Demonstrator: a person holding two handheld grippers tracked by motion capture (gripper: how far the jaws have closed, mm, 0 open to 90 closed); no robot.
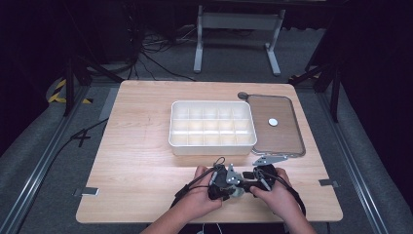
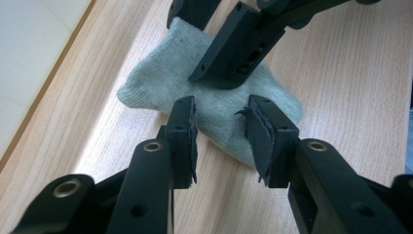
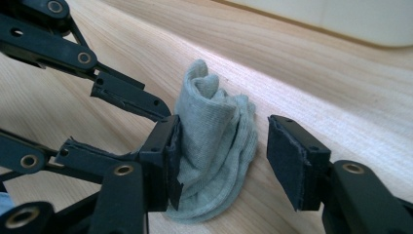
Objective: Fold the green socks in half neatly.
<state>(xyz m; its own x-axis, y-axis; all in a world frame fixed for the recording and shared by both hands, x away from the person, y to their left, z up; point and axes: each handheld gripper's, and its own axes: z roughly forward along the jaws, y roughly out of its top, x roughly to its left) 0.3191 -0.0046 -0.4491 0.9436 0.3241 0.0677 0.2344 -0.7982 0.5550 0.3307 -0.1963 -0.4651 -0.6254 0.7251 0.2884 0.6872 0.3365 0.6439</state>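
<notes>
A rolled grey-green sock point(image 2: 160, 78) point(image 3: 209, 112) lies on the wooden table point(image 1: 141, 161) near its front edge, between the person's two hands point(image 1: 237, 191). My left gripper point(image 2: 221, 117) point(image 1: 221, 181) reaches over one end of the sock; its jaws stand apart and the pads do not press on the cloth. My right gripper point(image 3: 221, 146) point(image 1: 259, 178) straddles the other end. One of its pads rests against the sock's side, while the other stands well clear of it. The two grippers face each other, tips almost meeting over the sock.
A white box point(image 1: 212, 147) divided into several compartments stands just beyond the hands at the table's middle. To its right lies a brown see-through lid point(image 1: 285, 136) with a small white disc point(image 1: 273, 122) on it. Bare wood stretches to the left.
</notes>
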